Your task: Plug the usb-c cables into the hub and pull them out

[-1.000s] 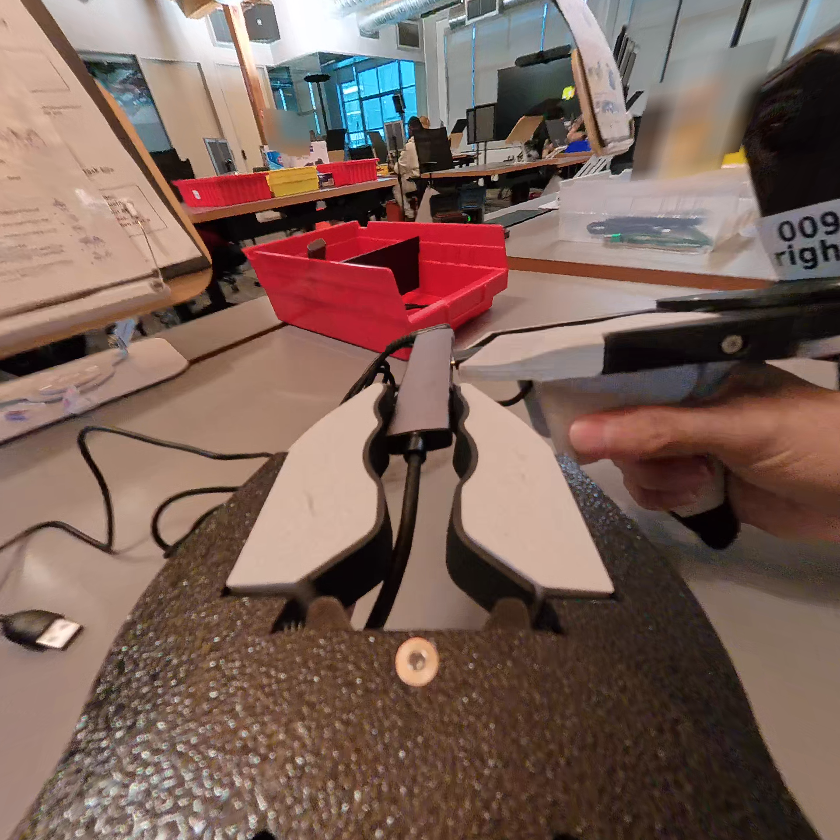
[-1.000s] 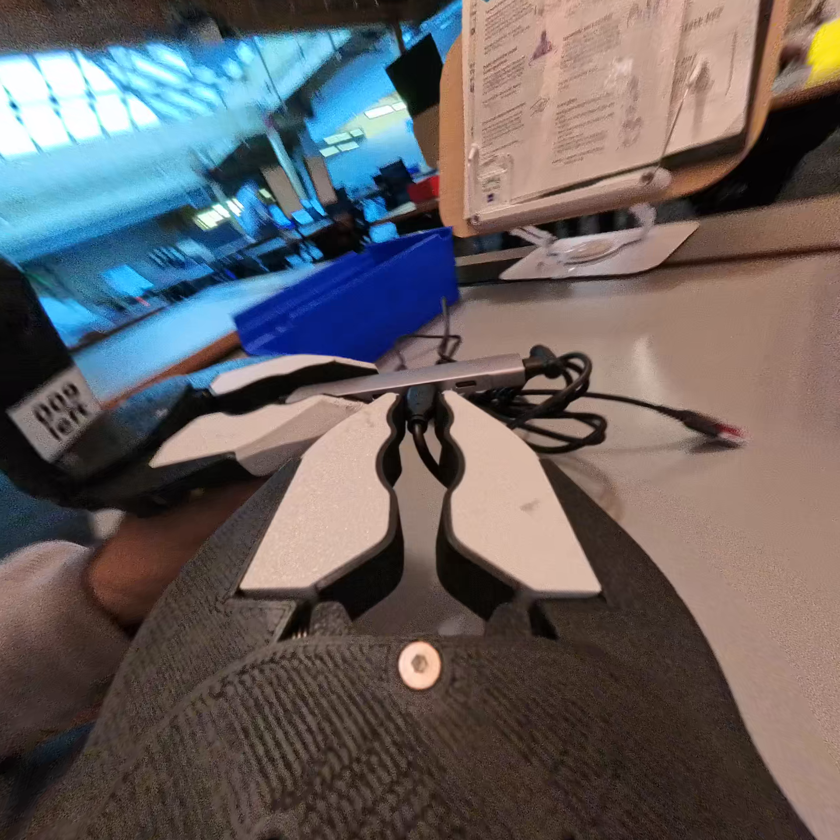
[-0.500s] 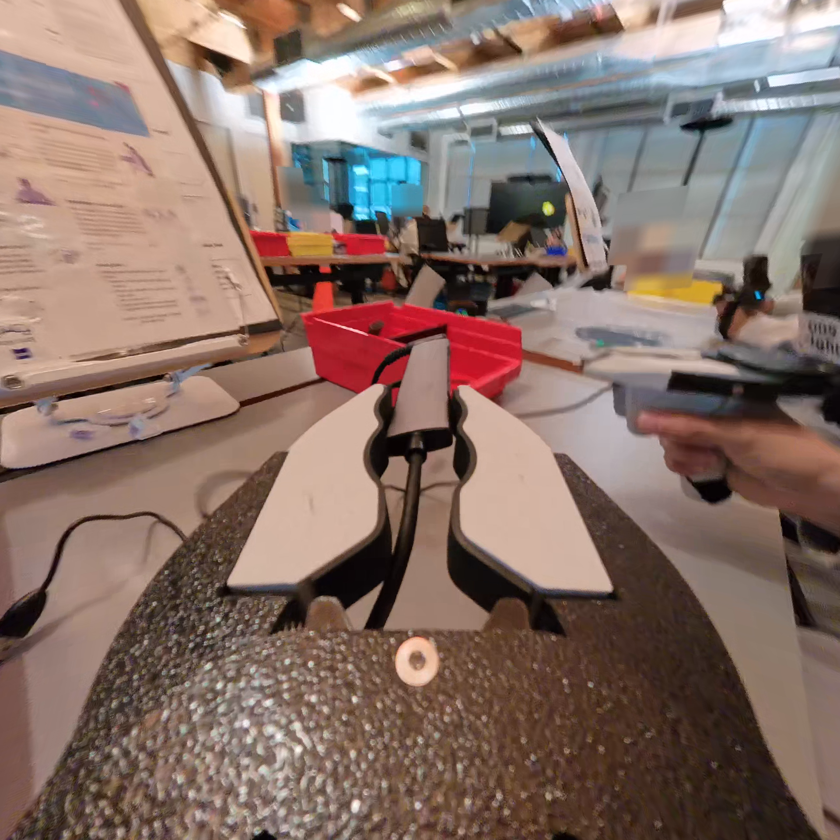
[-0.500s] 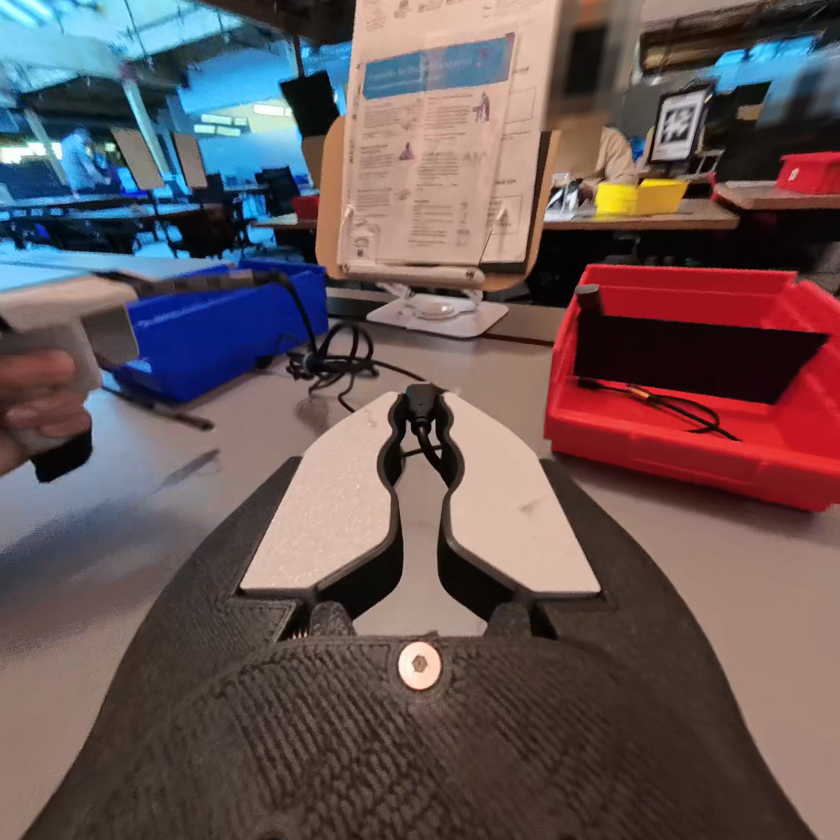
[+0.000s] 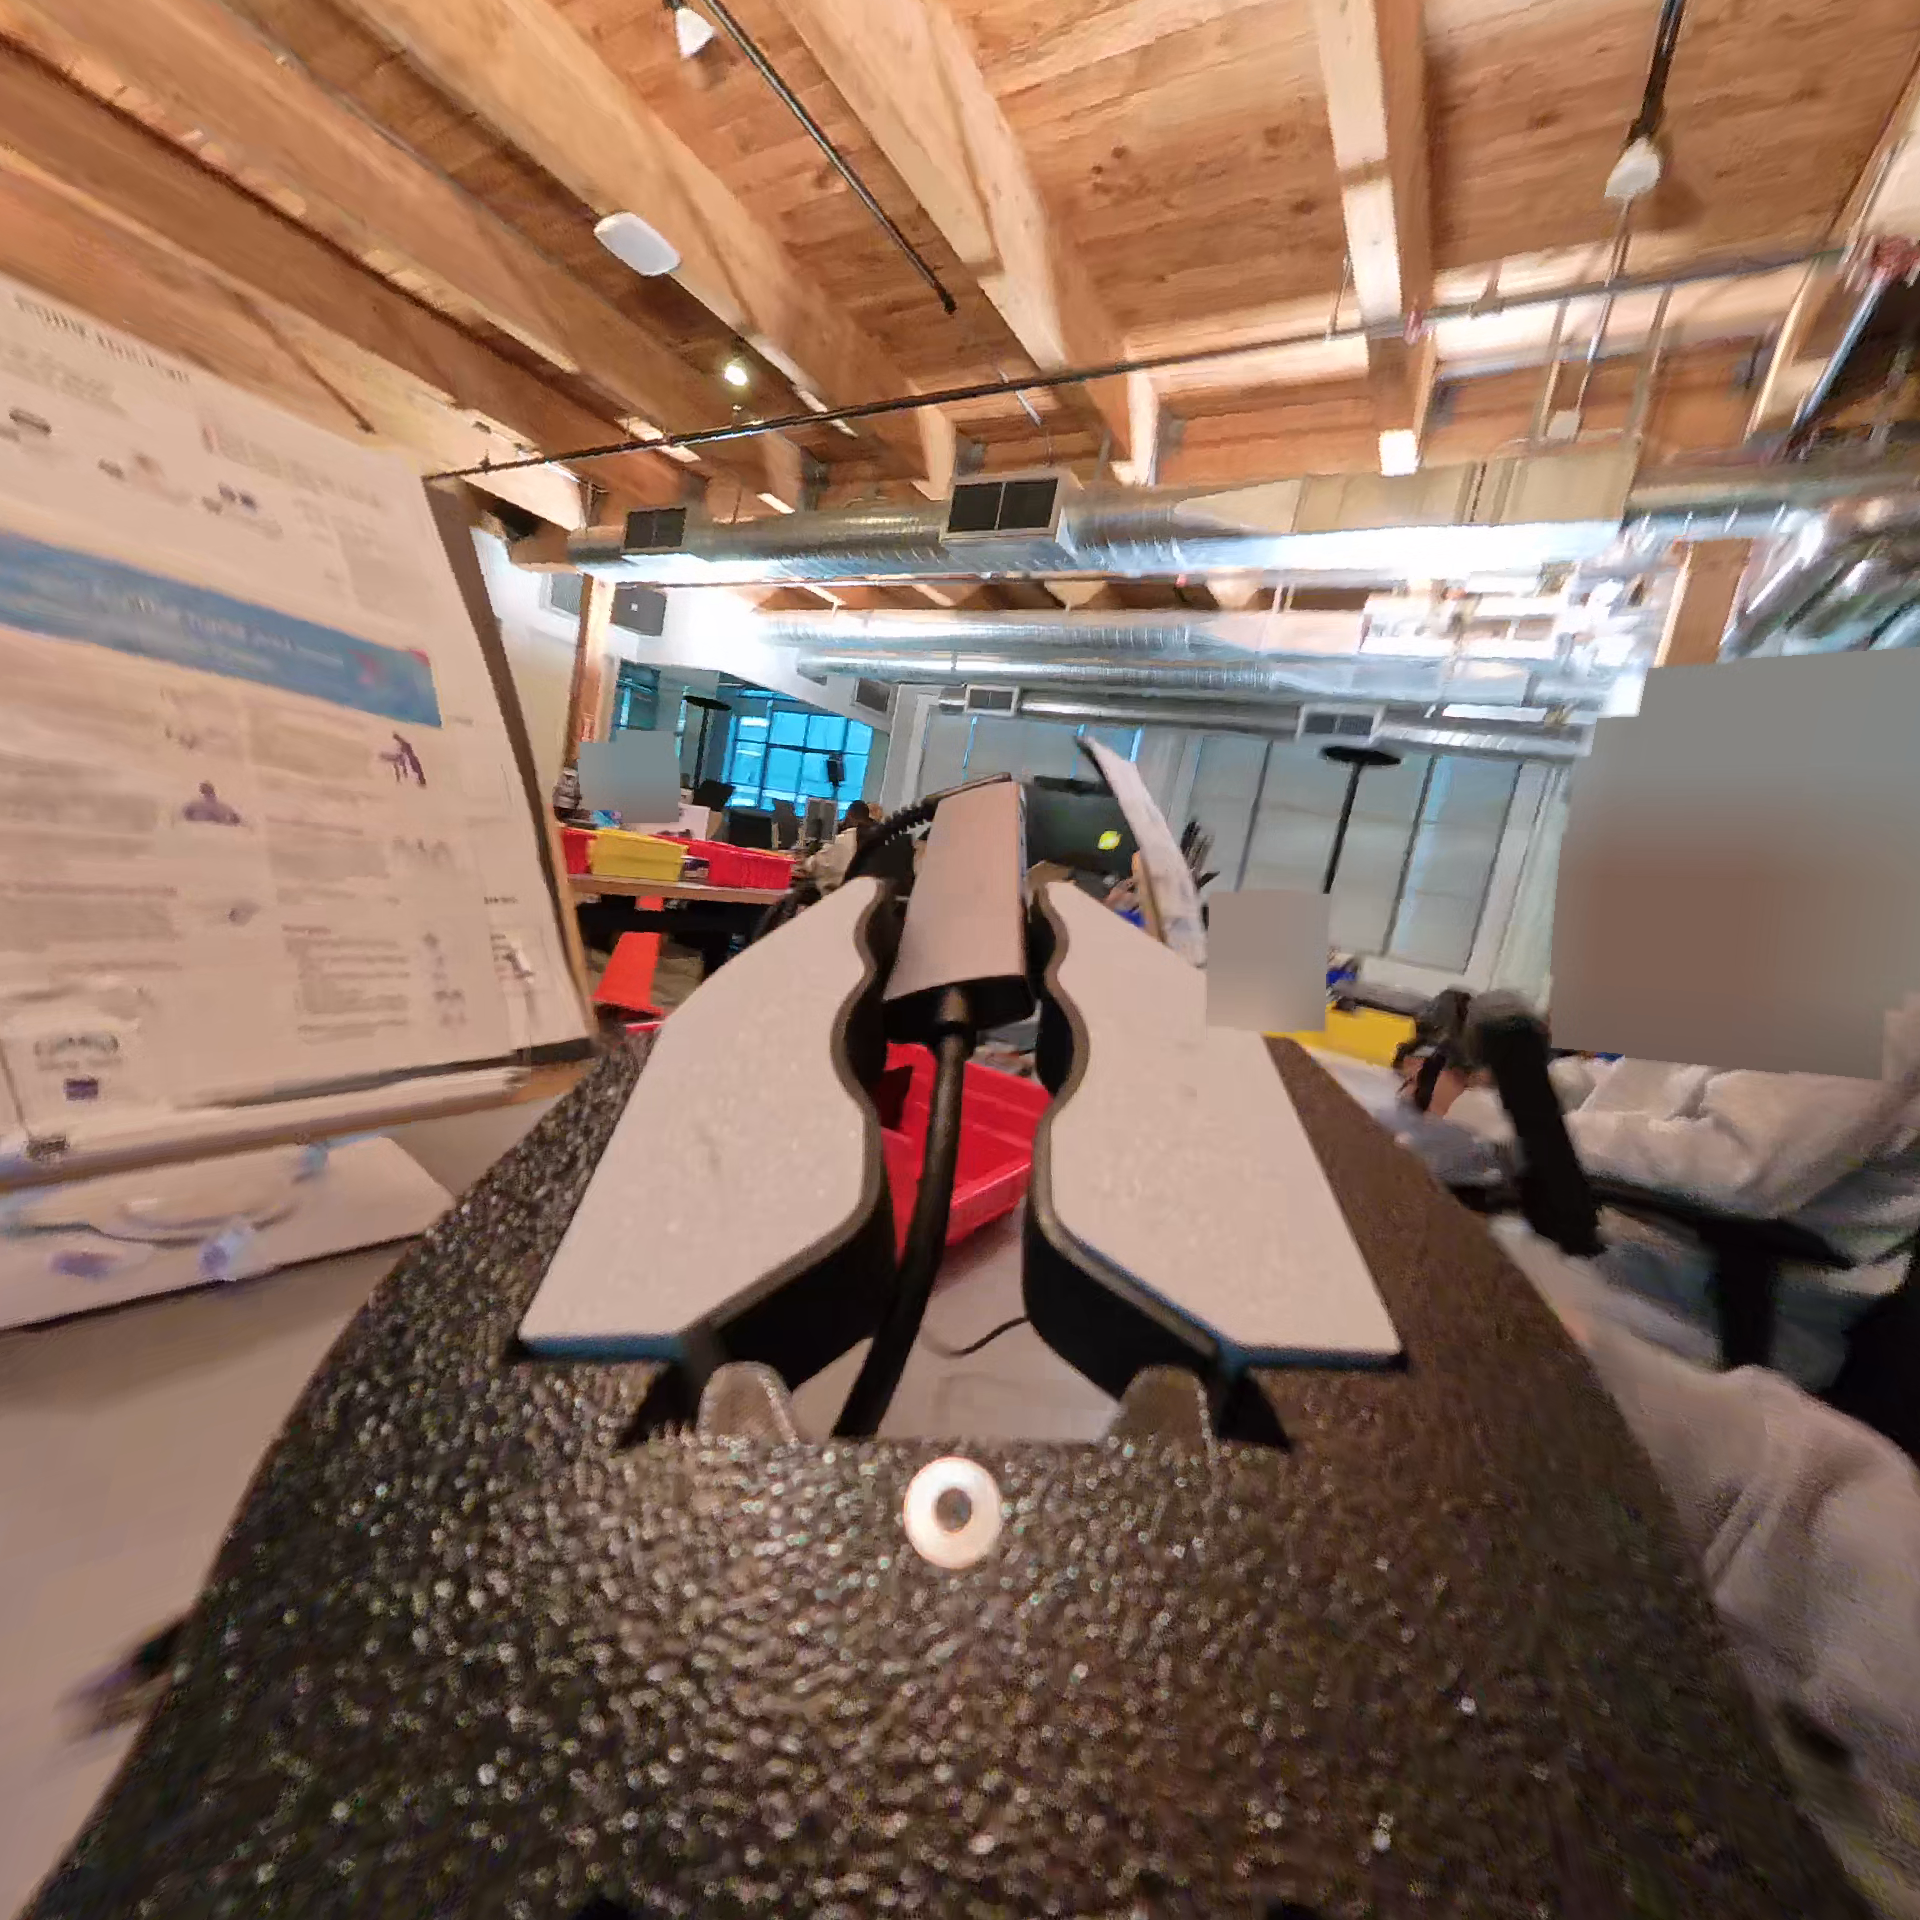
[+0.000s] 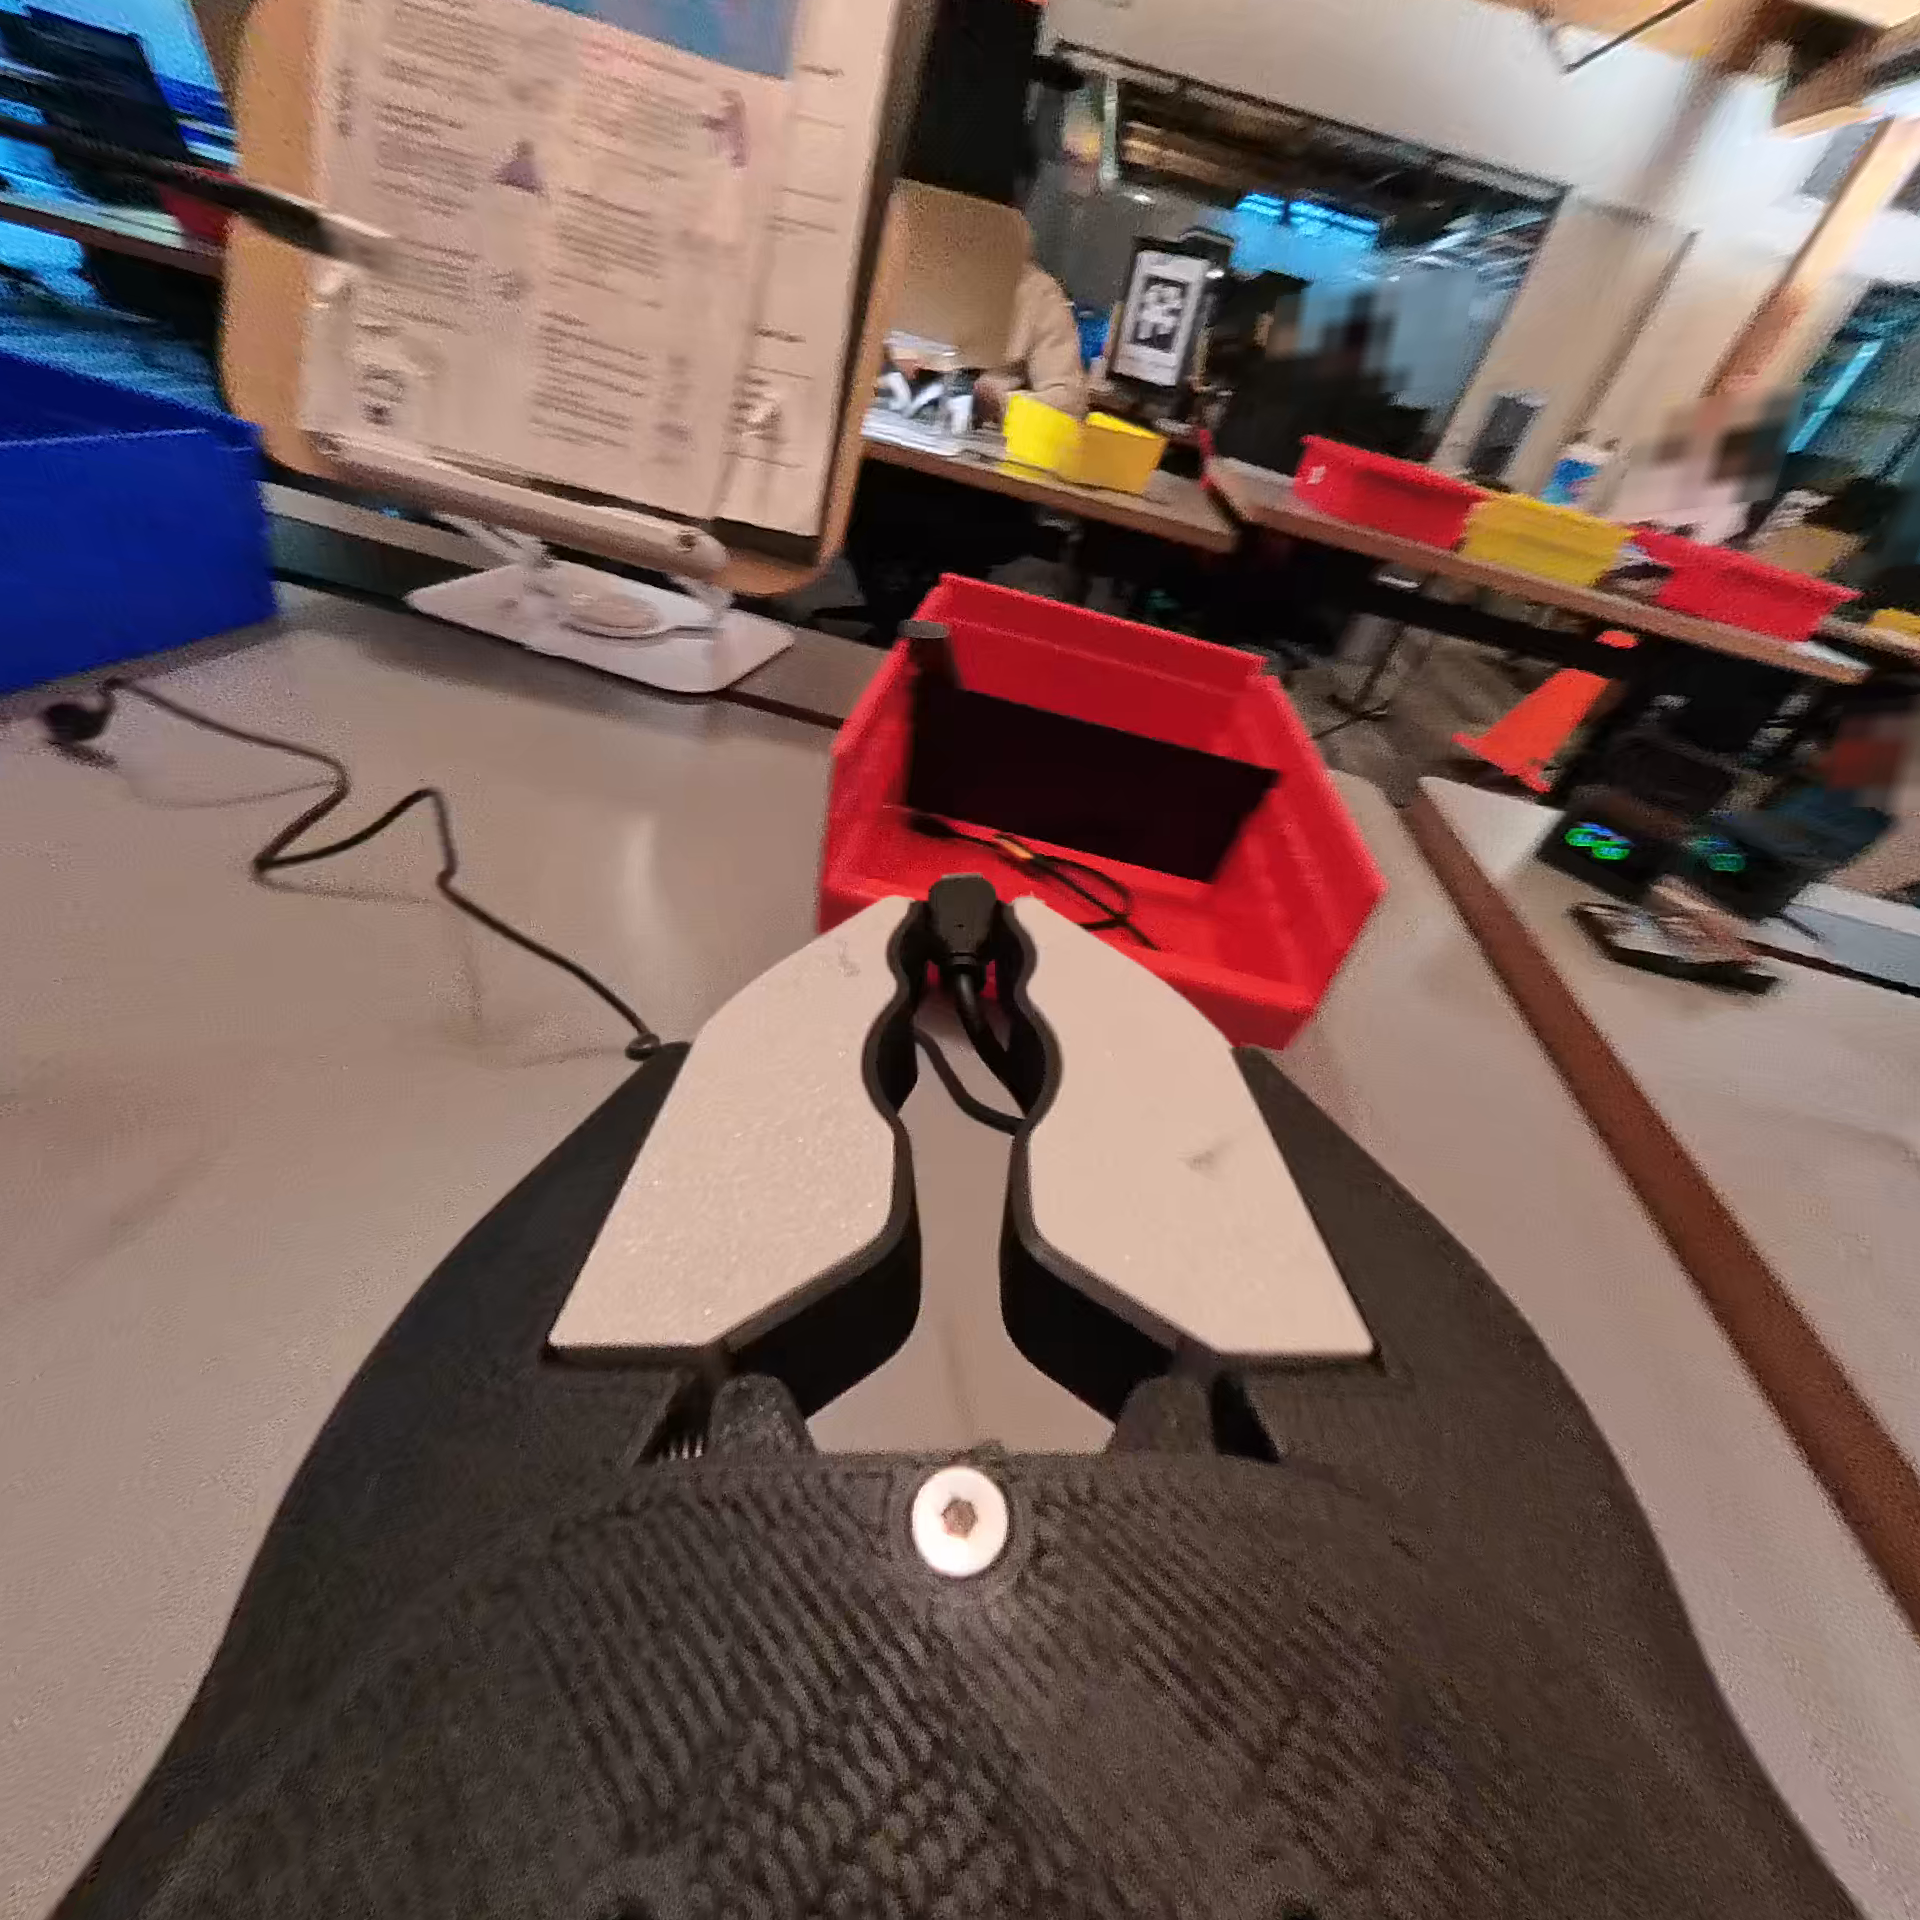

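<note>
Since the earlier frame, both grippers had parted and the left one had tilted up toward the ceiling. On the table point(image 6: 364, 1091) stood a red bin point(image 6: 1299, 914) beside a paper stand point(image 6: 561, 270). Ahead of that bin the right gripper point(image 6: 961, 925) was pinching a black cable plug point(image 6: 961, 912), pulled free. Raised off the table, the left gripper point(image 5: 961, 940) was clamped on the grey hub point(image 5: 966, 894), whose own black cord point(image 5: 920, 1205) ran back between the fingers point(image 5: 748, 1132).
</note>
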Motion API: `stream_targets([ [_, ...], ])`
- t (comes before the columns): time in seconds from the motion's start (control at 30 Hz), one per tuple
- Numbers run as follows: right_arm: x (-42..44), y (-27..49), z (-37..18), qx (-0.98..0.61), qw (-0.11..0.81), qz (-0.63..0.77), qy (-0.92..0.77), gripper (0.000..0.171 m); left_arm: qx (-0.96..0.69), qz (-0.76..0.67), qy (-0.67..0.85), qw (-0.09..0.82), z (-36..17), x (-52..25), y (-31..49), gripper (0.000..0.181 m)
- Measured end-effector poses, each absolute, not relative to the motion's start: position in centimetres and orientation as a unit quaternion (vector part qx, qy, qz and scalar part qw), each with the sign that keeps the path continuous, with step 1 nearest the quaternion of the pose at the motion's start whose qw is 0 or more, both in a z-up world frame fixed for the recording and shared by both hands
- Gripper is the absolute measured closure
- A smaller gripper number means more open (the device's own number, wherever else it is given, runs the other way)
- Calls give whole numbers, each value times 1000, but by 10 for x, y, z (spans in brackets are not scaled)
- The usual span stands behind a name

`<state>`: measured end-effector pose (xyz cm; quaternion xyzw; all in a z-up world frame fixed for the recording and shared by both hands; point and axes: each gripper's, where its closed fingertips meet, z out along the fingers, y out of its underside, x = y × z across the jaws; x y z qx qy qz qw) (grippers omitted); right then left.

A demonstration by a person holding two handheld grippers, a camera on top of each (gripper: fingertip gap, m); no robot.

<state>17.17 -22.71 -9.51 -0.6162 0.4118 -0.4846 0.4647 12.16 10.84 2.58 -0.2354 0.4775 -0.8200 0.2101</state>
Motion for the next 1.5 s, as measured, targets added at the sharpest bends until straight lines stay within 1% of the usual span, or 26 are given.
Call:
stream_targets([
  [0.1, 160, -255, -68, -583, 477, -509, 416, 159, -230, -782, 514, 269, 23, 123, 110, 158],
  [0.17, 151, -247, -54, -604, 509, -465, 399, 159, -232, -765, 527, 288, 18, 127, 109, 158],
  [0.23, 144, -225, -59, -659, 514, -402, 375, 159, -240, -753, 535, 299, 12, 132, 108, 158],
  [0.33, 144, -184, -80, -713, 509, -346, 337, 159, -251, -745, 544, 294, 3, 137, 103, 158],
  [0.4, 144, -145, -105, -757, 509, -260, 317, 159, -255, -744, 547, 286, -2, 140, 99, 158],
  [0.5, 156, -104, -135, -797, 488, -216, 282, 159, -260, -741, 555, 273, -10, 144, 95, 158],
  [0.57, 160, -80, -156, -831, 463, -182, 248, 153, -263, -737, 561, 268, -15, 146, 94, 158],
  [0.63, 173, -68, -171, -849, 436, -184, 237, 147, -265, -734, 565, 266, -18, 148, 92, 158],
  [0.7, 187, -64, -184, -855, 408, -175, 267, 141, -265, -730, 569, 270, -21, 149, 92, 158],
  [0.8, 195, -56, -197, -849, 397, -153, 315, 134, -265, -725, 574, 275, -23, 151, 92, 158],
  [0.83, 197, -56, -203, -848, 384, -150, 332, 136, -265, -724, 574, 275, -24, 152, 93, 158],
  [0.9, 199, -58, -214, -853, 357, -153, 349, 148, -266, -725, 575, 271, -25, 153, 93, 158],
  [0.93, 201, -60, -217, -852, 350, -158, 356, 163, -267, -726, 574, 268, -26, 153, 93, 158],
  [0.97, 204, -60, -216, -847, 356, -167, 359, 169, -267, -727, 574, 265, -27, 153, 92, 158],
  [1.03, 201, -54, -213, -845, 373, -153, 350, 169, -267, -726, 577, 262, -29, 154, 91, 158],
  [1.1, 201, -50, -195, -836, 405, -167, 330, 169, -267, -721, 580, 268, -30, 155, 92, 158],
  [1.17, 199, -50, -165, -827, 437, -183, 303, 168, -268, -718, 580, 276, -31, 157, 95, 158],
  [1.3, 203, -74, -77, -790, 496, -240, 270, 168, -279, -720, 571, 280, -30, 160, 105, 158],
  [1.5, 232, -140, 43, -749, 506, -341, 258, 168, -291, -719, 568, 276, -33, 164, 110, 158],
])
